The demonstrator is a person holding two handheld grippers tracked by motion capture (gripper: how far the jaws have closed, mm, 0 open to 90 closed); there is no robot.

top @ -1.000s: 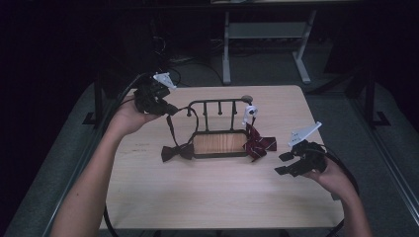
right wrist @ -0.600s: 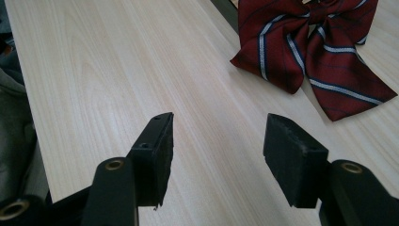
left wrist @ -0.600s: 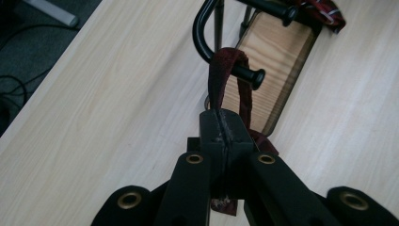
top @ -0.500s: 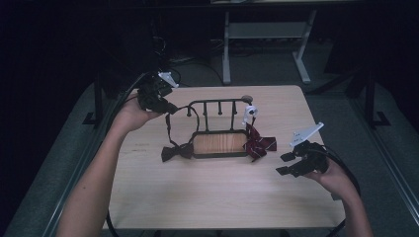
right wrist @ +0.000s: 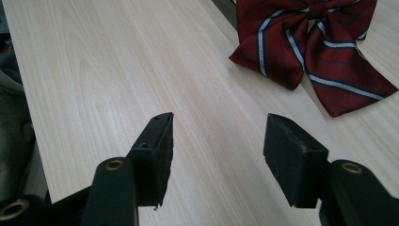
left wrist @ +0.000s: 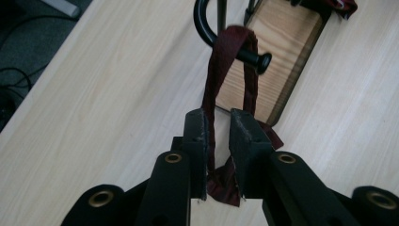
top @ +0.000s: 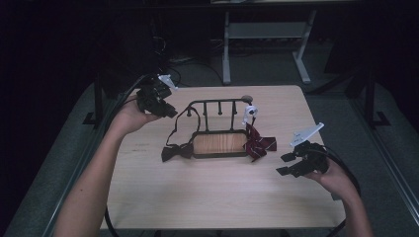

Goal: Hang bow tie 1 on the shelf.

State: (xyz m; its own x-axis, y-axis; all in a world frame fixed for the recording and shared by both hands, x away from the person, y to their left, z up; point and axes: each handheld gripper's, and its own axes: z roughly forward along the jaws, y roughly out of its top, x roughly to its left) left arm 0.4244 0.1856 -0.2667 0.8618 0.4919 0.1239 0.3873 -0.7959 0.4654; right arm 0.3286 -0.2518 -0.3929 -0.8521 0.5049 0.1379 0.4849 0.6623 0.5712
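Observation:
A black rack with a wooden base stands mid-table. A dark bow tie lies at the base's left end, and its strap loops over the rack's end peg. My left gripper is at that strap. Its jaws have just been opening, and the strap hangs loose in the narrow gap of the left gripper. A red striped bow tie hangs at the rack's right end. My right gripper stands open over bare table, short of it.
A white clip sits on the rack's right end above the striped tie. The table's front edge lies close to the forearms. A desk frame and cables stand beyond the far edge.

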